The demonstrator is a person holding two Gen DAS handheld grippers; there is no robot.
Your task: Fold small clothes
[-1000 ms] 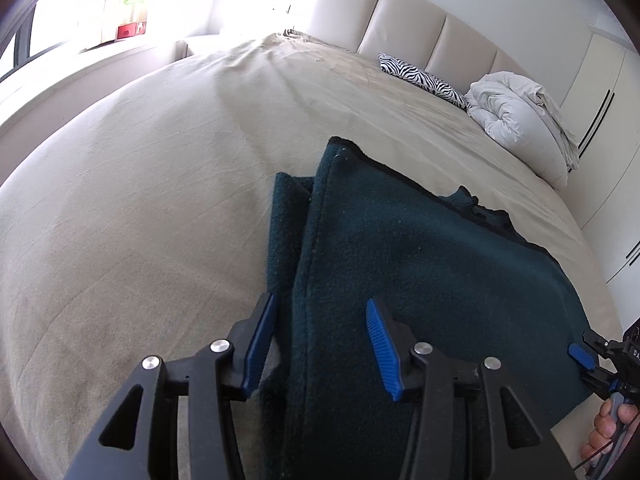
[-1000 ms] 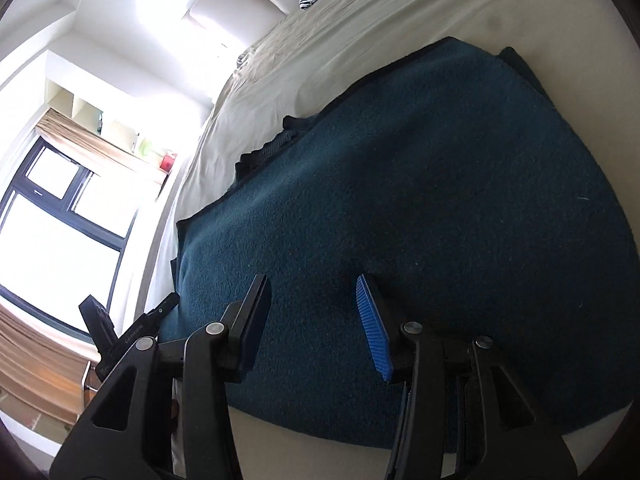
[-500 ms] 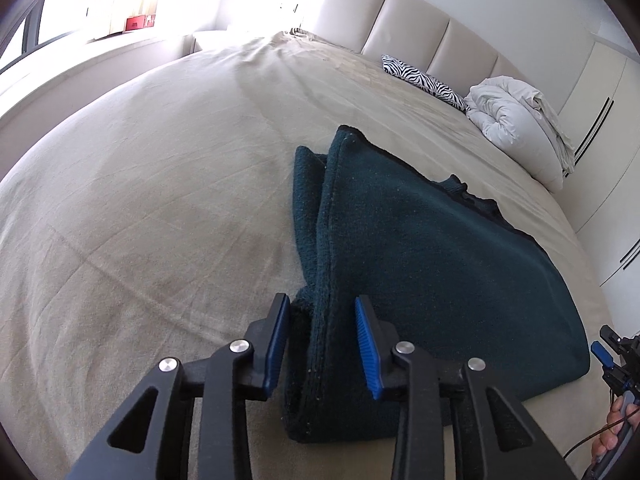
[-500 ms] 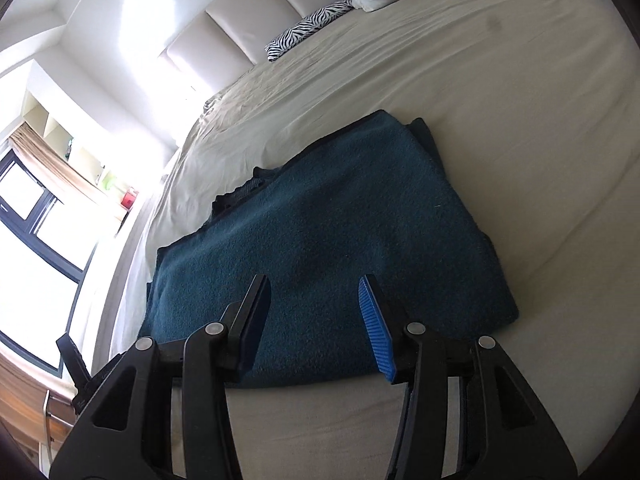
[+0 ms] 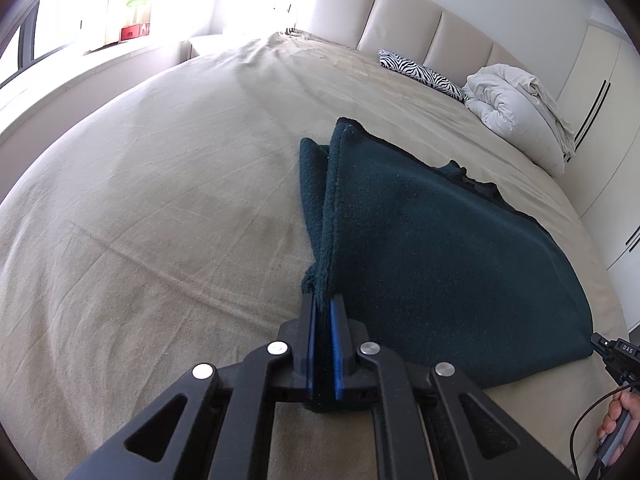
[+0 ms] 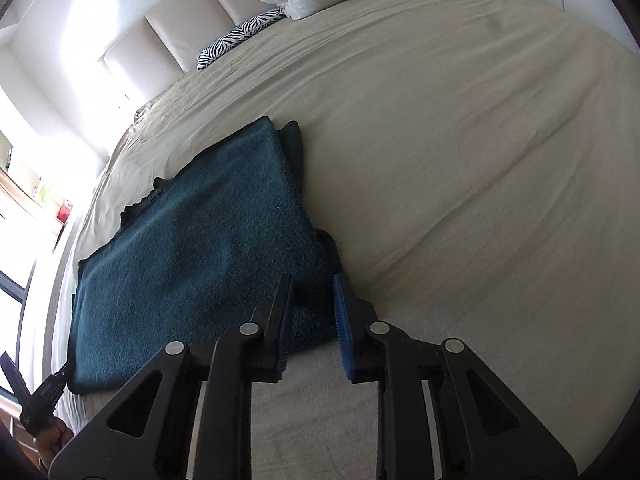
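Leftmost, noted a bright window ledge (image 5: 80, 68) beyond the bed (image 5: 160, 200), well apart from the work. Found the left claw (image 5: 323, 308) clamped tight on the near left edge of the dark teal garment (image 5: 420, 248), with both blue pads pressed against a bunched ridge of fabric and no gap visible between pad and cloth. Judged that grip as preparation for carrying the edge across for a further fold. Recorded a narrower strip doubled beneath along the same left side, suggesting a part-folded state. Found the garment otherwise lying flat on the near part of the bed, with a ragged dark hem toward the headboard.

Further right, found the right claw (image 6: 313, 292) partly open, straddling the near right corner of the garment: one pad over the cloth, the other just beyond its edge above the sheet. Could not tell whether resting on the fabric or hovering just over it; nothing gripped. Judged it placed to take that corner, matching the left-hand hold so as to lift both ends evenly.

Rightmost, logged a zebra-print pillow (image 5: 420, 72) and a rolled white duvet (image 5: 516, 108) by the headboard, well apart from the garment.
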